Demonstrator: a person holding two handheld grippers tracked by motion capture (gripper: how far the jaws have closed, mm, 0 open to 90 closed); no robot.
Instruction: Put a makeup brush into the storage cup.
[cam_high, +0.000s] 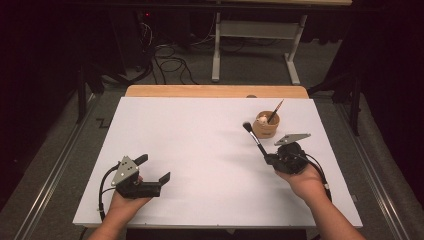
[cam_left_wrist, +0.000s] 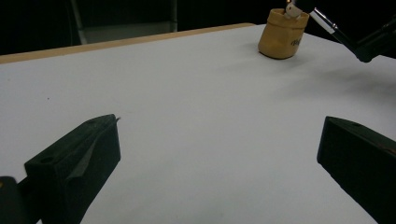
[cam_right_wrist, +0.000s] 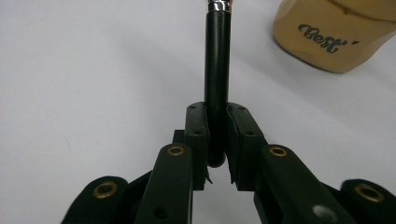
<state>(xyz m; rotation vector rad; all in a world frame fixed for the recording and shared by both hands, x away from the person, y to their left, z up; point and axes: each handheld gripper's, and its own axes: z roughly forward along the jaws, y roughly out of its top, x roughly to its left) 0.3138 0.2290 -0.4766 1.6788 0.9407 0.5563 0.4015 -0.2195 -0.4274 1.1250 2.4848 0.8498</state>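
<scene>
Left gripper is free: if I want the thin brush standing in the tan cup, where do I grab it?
Grip the brush on its bare stem above the cup rim, coming from above. It leans toward the far right, so tilt the open left gripper to match and close across the stem. The right gripper already holds the black brush.

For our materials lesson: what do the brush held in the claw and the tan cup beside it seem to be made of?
The brush: its handle looks like glossy black plastic or lacquered wood, given the smooth sheen, and it meets a shiny silver, probably metal, collar. The tan cup: it looks like matt wood or bamboo, from the warm, even colour, though it could be plastic.
</scene>
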